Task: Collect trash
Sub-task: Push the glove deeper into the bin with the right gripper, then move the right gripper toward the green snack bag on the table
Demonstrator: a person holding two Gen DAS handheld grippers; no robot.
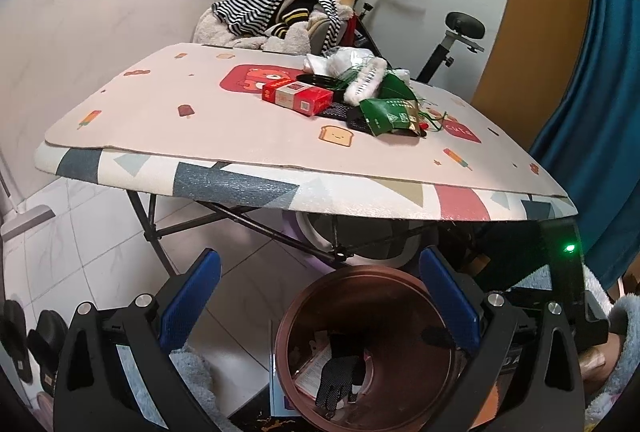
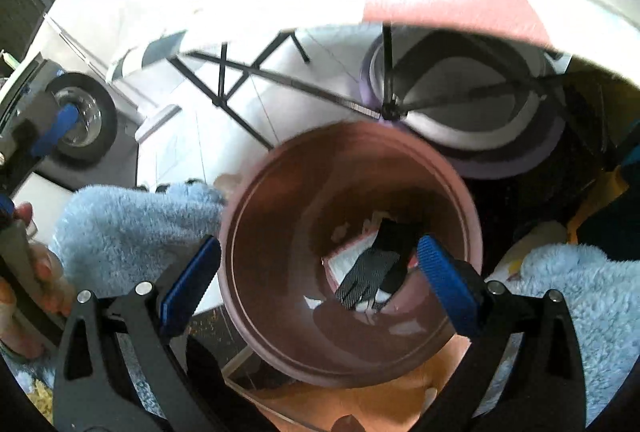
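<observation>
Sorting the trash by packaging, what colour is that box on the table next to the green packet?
Red, with white label patches: the box, clearest in the left wrist view.

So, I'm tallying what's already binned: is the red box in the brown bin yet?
No. The red box lies on the table, while the brown bin below holds a black glove.

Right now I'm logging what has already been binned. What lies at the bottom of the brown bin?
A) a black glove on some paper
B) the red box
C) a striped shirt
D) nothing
A: a black glove lies on paper inside the brown bin; the red box sits on the table.
</observation>
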